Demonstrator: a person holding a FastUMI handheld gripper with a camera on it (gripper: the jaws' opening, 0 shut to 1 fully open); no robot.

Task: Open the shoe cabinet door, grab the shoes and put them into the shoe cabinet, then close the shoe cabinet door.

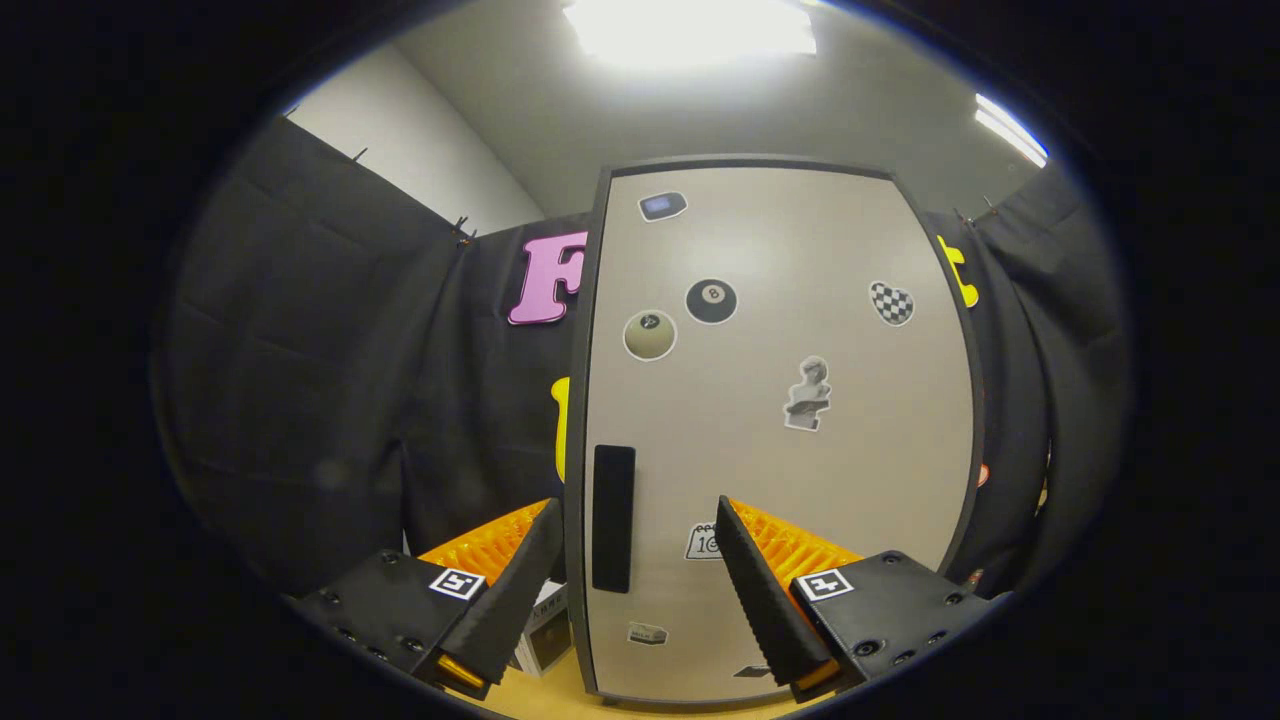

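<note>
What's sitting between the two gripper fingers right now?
In the gripper view, the open gripper frames the shoe cabinet door's left edge, with its black handle in the gap. Nothing else lies between; neither finger touches the handle.

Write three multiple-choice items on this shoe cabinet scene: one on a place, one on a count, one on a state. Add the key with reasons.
1. Where is the black handle on the cabinet door?
A. near the top edge
B. low, near the left edge
C. dead centre

2. How many round ball stickers are on the door?
A. two
B. four
C. none

3. How is the gripper?
A. shut on the handle
B. open
C. shut on a shoe

Key: B, the handle sits low between the spread fingers; A, a black ball and a pale one; B, the fingers stand apart, touching nothing.
</note>
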